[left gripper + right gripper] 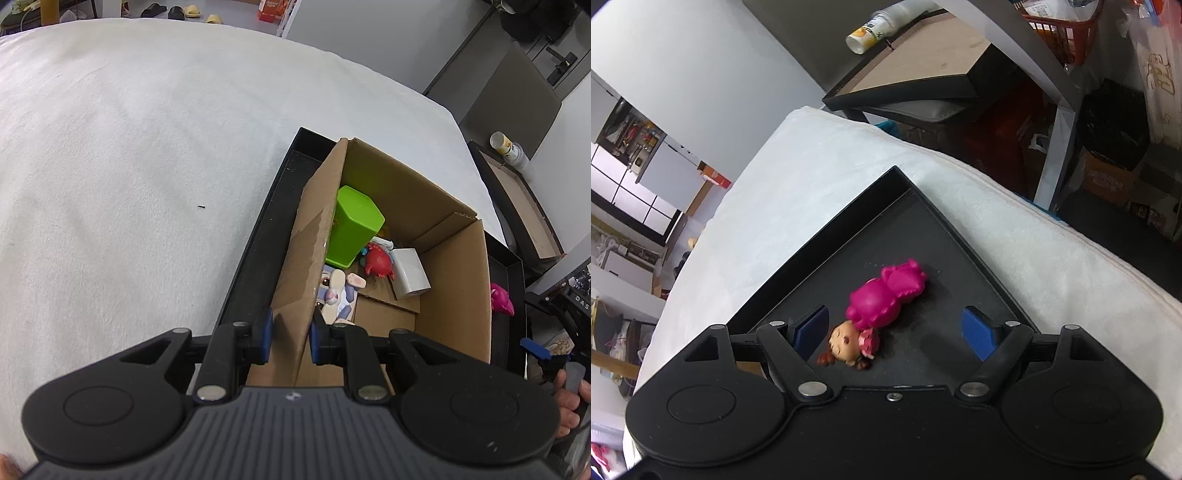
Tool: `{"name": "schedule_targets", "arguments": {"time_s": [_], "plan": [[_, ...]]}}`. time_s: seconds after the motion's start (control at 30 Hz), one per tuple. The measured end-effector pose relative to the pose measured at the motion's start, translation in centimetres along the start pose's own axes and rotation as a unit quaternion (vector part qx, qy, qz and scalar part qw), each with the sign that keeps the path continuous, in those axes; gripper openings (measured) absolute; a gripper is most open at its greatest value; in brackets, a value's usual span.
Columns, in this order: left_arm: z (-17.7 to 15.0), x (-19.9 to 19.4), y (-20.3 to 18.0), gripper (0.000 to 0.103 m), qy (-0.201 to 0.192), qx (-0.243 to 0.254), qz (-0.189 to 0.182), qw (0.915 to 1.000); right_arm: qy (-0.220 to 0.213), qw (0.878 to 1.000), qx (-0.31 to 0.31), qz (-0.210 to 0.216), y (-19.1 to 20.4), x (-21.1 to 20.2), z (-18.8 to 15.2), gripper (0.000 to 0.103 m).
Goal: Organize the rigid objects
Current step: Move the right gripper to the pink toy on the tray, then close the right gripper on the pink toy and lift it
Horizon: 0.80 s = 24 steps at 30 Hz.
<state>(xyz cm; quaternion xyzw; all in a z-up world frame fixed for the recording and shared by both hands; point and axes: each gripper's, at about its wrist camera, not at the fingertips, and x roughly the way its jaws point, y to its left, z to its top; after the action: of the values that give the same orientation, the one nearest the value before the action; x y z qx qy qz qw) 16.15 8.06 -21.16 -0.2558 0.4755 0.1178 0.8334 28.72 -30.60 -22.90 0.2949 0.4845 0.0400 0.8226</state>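
On the white cloth-covered table [129,147] sits one shallow black tray [258,251], and standing in it is one open brown cardboard box [454,295]. Four things lie at the bottom of the box: one lime-green plastic cup [354,225] turned upside down, one red crab-like toy [378,263], one white rectangular block [410,274], and one pale rabbit figurine [338,293] lying flat. The left gripper [290,338] has its two blue-padded fingers pressed onto the box's near side wall, one pad outside and one inside, pinching the cardboard. Beside the box, on the bare part of the tray, lies one doll in a magenta dress [882,301], on its side with its brown-haired head toward the camera; from the left wrist view only a bit of its magenta shows past the box. The right gripper [899,330] hangs over that doll with its two fingers spread wide, one pad just beside the doll's head, the other well clear; neither pad presses on the doll.
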Motion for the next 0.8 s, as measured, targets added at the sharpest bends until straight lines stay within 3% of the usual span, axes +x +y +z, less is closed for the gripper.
{"name": "schedule_targets", "arguments": {"time_s": [0.57, 0.67, 0.7, 0.8], "plan": [[0.0, 0.0, 0.0, 0.017, -0.001, -0.002, 0.001, 1.0, 0.022, 0.999, -0.017, -0.019, 1.3, 4.4, 1.1, 0.078], [0.0, 0.0, -0.1, 0.017, -0.002, 0.001, 0.003, 1.0, 0.015, 0.998, -0.04, -0.039, 1.7, 4.6, 0.8, 0.068], [0.0, 0.0, -0.1, 0.017, -0.002, -0.001, 0.002, 1.0, 0.017, 0.998, -0.054, -0.041, 1.9, 4.7, 0.6, 0.054], [-0.1, 0.0, -0.1, 0.017, -0.001, -0.001, 0.003, 1.0, 0.025, 0.996, -0.074, -0.045, 1.9, 4.3, 0.2, 0.051]]}}
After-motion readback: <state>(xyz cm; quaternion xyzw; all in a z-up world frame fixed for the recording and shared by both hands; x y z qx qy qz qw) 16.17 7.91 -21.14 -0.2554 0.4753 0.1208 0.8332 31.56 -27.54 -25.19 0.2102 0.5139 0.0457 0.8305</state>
